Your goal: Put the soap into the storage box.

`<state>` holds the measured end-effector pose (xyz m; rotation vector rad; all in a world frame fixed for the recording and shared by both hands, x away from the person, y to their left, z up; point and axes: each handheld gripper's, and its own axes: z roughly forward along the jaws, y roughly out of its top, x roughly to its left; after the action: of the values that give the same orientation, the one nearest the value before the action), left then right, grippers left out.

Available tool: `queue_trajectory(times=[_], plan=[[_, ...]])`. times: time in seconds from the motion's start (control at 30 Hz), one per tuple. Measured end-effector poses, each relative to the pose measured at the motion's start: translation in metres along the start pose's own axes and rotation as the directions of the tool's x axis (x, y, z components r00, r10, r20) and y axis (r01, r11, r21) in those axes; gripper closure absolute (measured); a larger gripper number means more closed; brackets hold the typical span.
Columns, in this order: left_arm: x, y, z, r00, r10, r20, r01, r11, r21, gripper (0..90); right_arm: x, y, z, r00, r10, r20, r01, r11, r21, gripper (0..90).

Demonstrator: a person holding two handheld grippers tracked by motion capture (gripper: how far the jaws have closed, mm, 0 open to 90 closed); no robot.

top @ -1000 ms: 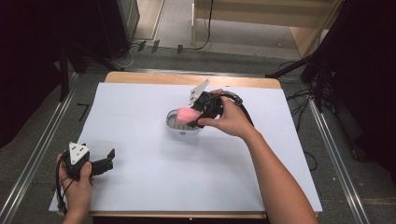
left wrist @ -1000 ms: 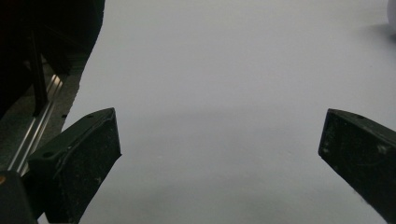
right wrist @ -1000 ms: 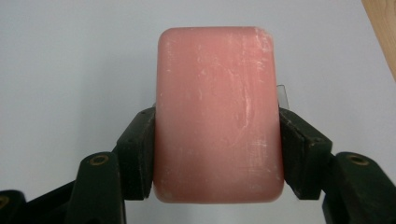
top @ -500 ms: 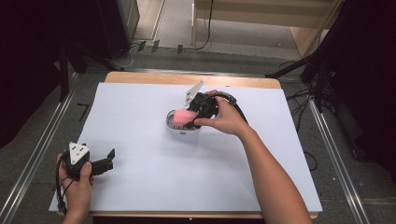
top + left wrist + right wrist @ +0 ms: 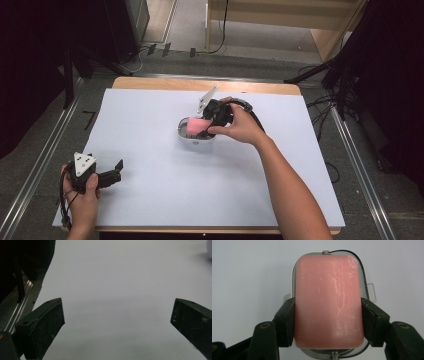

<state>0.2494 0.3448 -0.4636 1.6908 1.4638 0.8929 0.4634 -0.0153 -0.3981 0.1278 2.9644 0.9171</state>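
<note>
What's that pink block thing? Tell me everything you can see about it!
The pink soap bar is a smooth, rounded rectangle with faint pale scuffs, waxy-looking and solid. The right gripper grips it, one black finger pressed on each long side. It sits over a small clear soap dish with a metal wire rim, near the middle of the white table. Whether it rests in the dish or hangs just above cannot be told.

Wooden table covered by white sheet; clear soap dish sits on sheet near centre, left gripper resting near front-left corner.
</note>
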Motion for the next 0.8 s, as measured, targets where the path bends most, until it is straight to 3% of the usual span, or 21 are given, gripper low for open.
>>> queue_trajectory(times=[0.27,0.77,0.8], plan=[[0.0,0.0,0.0,1.0,0.001,0.0,-0.001,1.0,0.0,0.0,-0.0024,-0.001,0.0017,1.0,0.004,0.001,-0.004,1.0,-0.005,38.8],[-0.0001,0.0,-0.0002,1.0,0.0,-0.001,0.0,1.0,0.0,0.0,-0.0049,-0.0052,0.0029,0.9974,0.062,-0.037,-0.061,0.998,0.008,38.6],[-0.0001,0.0,-0.0002,1.0,0.0,-0.002,0.0,1.0,0.0,0.0,-0.0067,-0.0067,-0.0008,0.9974,0.067,-0.024,-0.068,0.998,-0.018,38.9]])
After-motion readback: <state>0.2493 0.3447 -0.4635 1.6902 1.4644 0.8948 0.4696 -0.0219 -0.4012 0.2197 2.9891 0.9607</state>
